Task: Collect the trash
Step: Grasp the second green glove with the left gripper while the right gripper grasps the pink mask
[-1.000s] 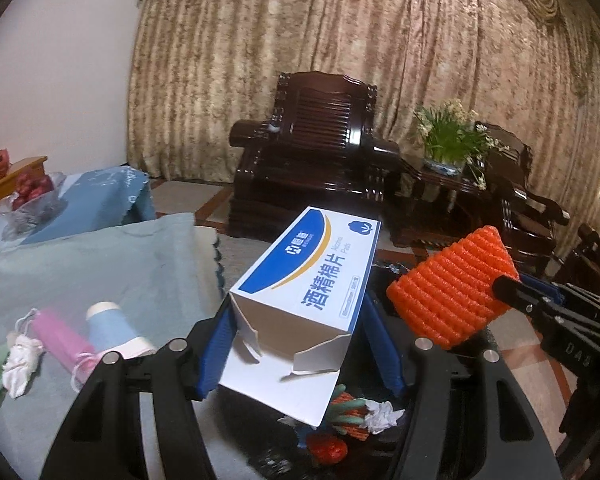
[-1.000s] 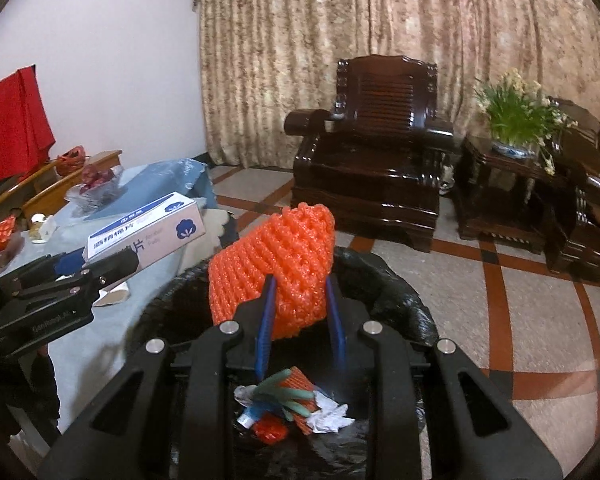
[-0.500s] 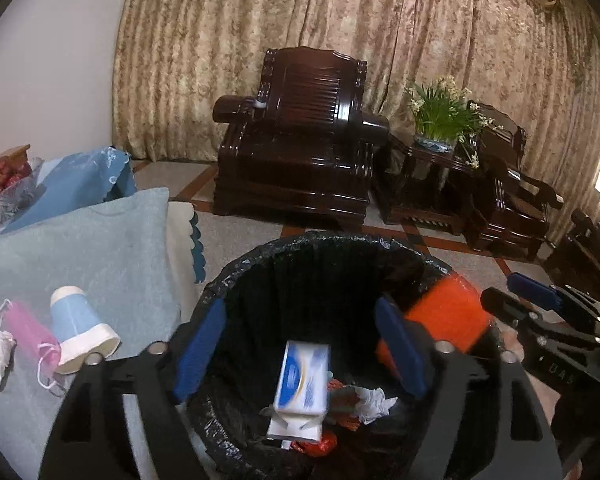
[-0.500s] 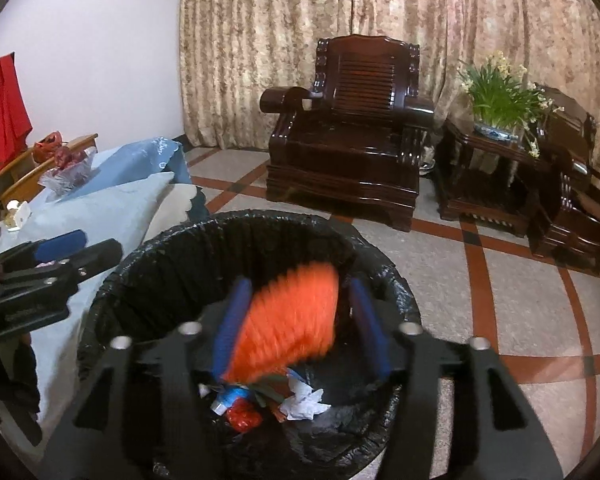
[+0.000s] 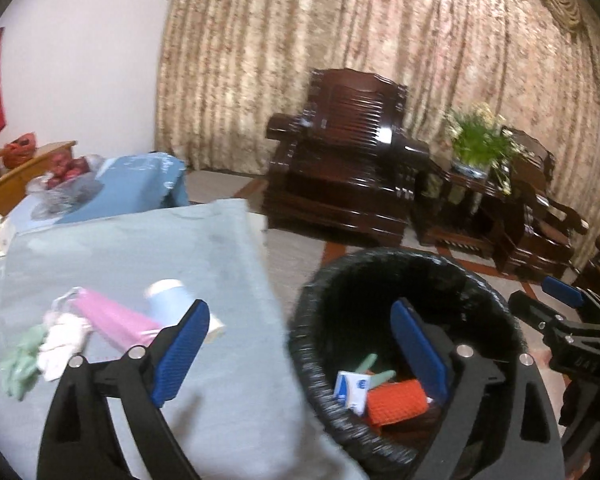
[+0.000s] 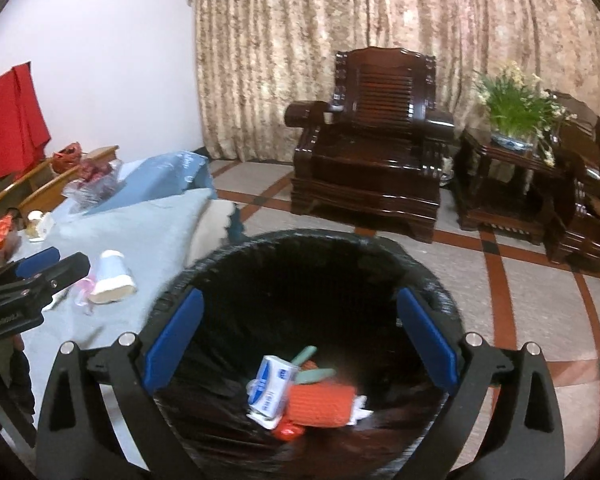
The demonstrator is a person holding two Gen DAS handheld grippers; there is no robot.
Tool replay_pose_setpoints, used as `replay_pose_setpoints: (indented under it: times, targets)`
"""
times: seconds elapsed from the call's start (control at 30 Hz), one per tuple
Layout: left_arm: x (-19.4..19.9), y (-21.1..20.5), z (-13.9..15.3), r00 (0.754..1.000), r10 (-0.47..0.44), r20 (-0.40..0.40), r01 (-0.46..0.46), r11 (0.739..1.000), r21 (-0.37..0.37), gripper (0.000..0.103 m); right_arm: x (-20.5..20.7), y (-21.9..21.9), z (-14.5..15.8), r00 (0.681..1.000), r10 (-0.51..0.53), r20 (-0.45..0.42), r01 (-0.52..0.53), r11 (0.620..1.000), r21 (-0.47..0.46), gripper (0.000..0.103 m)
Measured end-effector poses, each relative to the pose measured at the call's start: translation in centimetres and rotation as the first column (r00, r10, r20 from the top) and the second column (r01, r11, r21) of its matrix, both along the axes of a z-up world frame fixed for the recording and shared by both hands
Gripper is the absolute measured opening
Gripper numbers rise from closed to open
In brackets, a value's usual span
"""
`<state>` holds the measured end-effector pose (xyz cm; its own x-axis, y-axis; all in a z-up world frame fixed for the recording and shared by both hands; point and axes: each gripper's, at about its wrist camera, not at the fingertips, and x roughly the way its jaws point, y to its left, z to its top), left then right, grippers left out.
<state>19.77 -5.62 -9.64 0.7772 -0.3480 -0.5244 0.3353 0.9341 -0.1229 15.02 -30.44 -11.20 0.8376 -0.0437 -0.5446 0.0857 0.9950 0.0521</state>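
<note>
Trash bin [image 6: 432, 280] sits under your right gripper [image 6: 300, 338], whose jaws have just been opening and now gape empty; the orange foam net [image 6: 320, 402] and white box [image 6: 272, 388] lie inside. Your left gripper [image 5: 300, 354], also just opened and empty, straddles the bin rim and the table [image 5: 228, 392], where a pink mask [image 5: 112, 316] and paper cup [image 5: 172, 296] lie.

Right tool [image 6: 300, 338] over the black-lined bin [image 6: 236, 264], jaws just opened wide, nothing between them. I see the orange foam net [image 6: 320, 404] and white-blue box [image 6: 272, 390] lying in the bin. Left tool [image 6: 40, 266] at the left edge, over the table [image 6: 148, 232], near a tipped paper cup [image 6: 112, 278].
</note>
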Motion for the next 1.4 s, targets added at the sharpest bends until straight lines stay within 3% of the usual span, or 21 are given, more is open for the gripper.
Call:
replay_pose_setpoints:
  times: [0.3,0.77,1.03,1.4]
  targets:
    - [-3.0,8.4,0.1,0.984,0.172,0.037,-0.174,0.984,0.036,0.091,1.0,7.3,0.7,0.989,0.148,0.001,-0.148,0.989,0.021,0.096]
    - [-4.7,19.3,-1.4,0.917,0.398,0.033,-0.399,0.915,0.057,0.091,4.0,18.8,0.2,0.928,0.373,0.014,-0.373,0.928,0.0,0.095]
    - [-3.6,22.9,-3.1,0.885,0.466,0.01,-0.465,0.881,0.088,0.091,6.6,22.5,-1.1,0.907,0.421,-0.009,-0.421,0.907,0.008,0.094]
    - [-0.3,25.5,-6.4,0.871,0.486,-0.069,-0.477,0.871,0.116,0.091,11.8,25.9,-4.8,0.879,0.467,-0.097,-0.469,0.883,0.004,0.079]
